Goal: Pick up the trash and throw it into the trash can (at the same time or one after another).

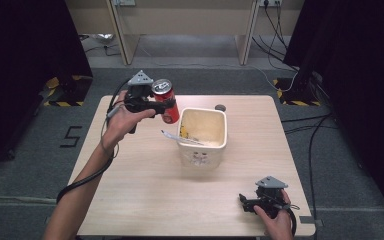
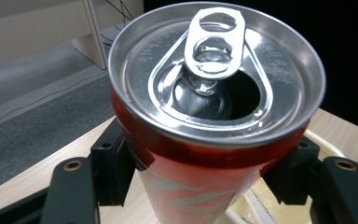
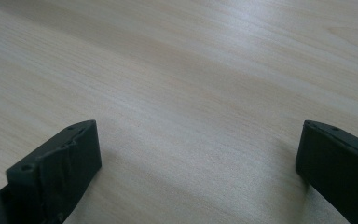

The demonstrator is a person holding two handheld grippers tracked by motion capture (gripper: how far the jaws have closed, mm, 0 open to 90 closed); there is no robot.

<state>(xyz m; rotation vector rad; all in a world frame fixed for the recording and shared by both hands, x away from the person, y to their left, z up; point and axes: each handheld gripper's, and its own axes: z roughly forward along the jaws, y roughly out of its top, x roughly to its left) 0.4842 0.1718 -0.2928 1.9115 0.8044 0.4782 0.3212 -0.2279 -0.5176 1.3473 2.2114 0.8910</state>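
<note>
Right gripper (image 1: 243, 202) is sitting at the near right of the table (image 1: 145, 200), jaws spread wide over bare wood. Left gripper (image 1: 166, 106) is pinching the opened red can (image 1: 165, 101), holding it lifted, tilted, just left of the cream bin (image 1: 215, 145).

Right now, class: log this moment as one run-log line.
left gripper: shut on red can, held beside cream bin | right gripper: open, holding nothing, resting on table

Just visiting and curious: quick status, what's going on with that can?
Left gripper shut on red can, opened top, held beside cream bin. Right gripper open, resting on table. Nothing between can and bin.
</note>
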